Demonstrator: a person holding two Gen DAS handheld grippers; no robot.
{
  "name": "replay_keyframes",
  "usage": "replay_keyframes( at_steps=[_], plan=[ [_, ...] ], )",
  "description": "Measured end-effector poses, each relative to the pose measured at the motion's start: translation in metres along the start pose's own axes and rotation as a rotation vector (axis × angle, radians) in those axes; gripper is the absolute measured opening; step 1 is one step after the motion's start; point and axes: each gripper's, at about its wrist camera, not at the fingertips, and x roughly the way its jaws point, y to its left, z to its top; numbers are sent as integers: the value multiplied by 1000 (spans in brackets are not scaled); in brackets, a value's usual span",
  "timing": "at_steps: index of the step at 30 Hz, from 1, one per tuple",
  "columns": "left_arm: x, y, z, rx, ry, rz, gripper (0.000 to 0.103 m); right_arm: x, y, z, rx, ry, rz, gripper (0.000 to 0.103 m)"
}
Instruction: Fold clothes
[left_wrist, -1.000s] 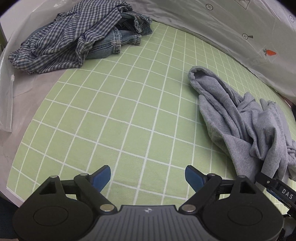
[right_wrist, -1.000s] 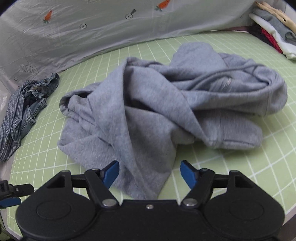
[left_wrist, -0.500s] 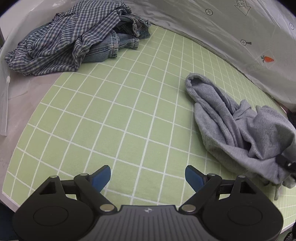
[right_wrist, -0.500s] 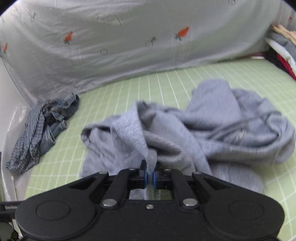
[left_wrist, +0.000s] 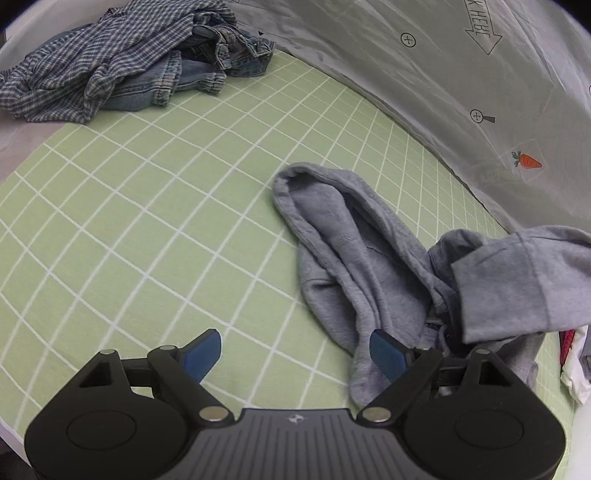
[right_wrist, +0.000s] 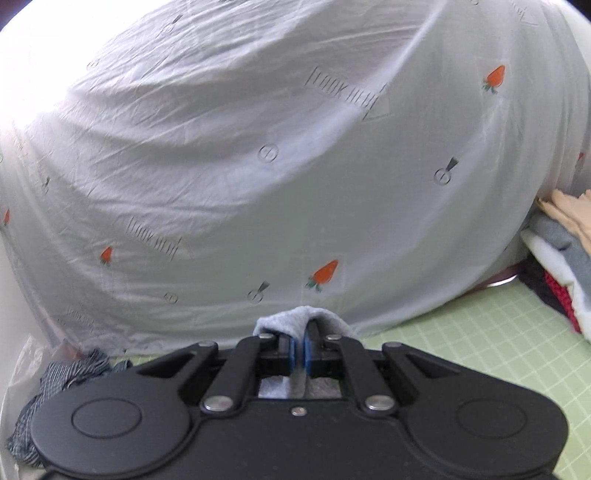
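Note:
A grey hoodie (left_wrist: 354, 258) lies crumpled on the green grid mat (left_wrist: 147, 221), its right part lifted off the mat. My left gripper (left_wrist: 295, 350) is open and empty, low over the mat just left of the hoodie's near edge. My right gripper (right_wrist: 298, 350) is shut on a fold of the grey hoodie (right_wrist: 295, 319) and is raised, looking at the white sheet; most of the garment is hidden below it.
A plaid shirt (left_wrist: 92, 66) and jeans (left_wrist: 207, 62) are piled at the mat's far left. A white carrot-print sheet (right_wrist: 258, 147) rises behind the mat. A stack of folded clothes (right_wrist: 557, 266) stands at the right.
My right gripper has lifted the pinched hoodie fold up off the mat and tilted upward. My left gripper has moved right, closer to the hoodie.

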Motion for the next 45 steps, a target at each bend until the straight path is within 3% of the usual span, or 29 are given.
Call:
replay_keyframes(
  at_steps=[4,8,11,13,15,19,24,28,34,36,39,45],
  plan=[
    [16,-26,-7,-61,3,7,88,18,-60,35,43,-70,-90,5],
    [27,-36,-13,-112,10,30,88,40,-131,53,65,-94,-249,5],
    [33,-41,-15,-137,20,52,88,71,-179,41,24,-21,-444,7],
    [35,-42,-14,-148,28,68,88,92,-212,21,5,115,-550,17],
    [36,-48,-16,-117,36,65,88,95,-237,-3,65,235,-540,30],
    [40,-58,-20,-68,61,54,88,70,-242,-49,109,290,-473,68],
    [53,-73,-16,-3,109,4,88,51,-221,-82,287,344,-331,70],
    [64,-93,-17,64,140,-44,85,61,-194,-89,262,356,-297,72],
    [74,-111,-17,146,147,-50,60,67,-188,-90,269,359,-310,73],
    [77,-110,-14,145,142,-53,23,67,-193,-93,278,365,-329,73],
    [83,-110,-8,138,128,-63,18,66,-202,-96,290,374,-366,73],
    [103,-122,25,188,89,-59,18,66,-223,-103,327,394,-439,73]
  ],
)
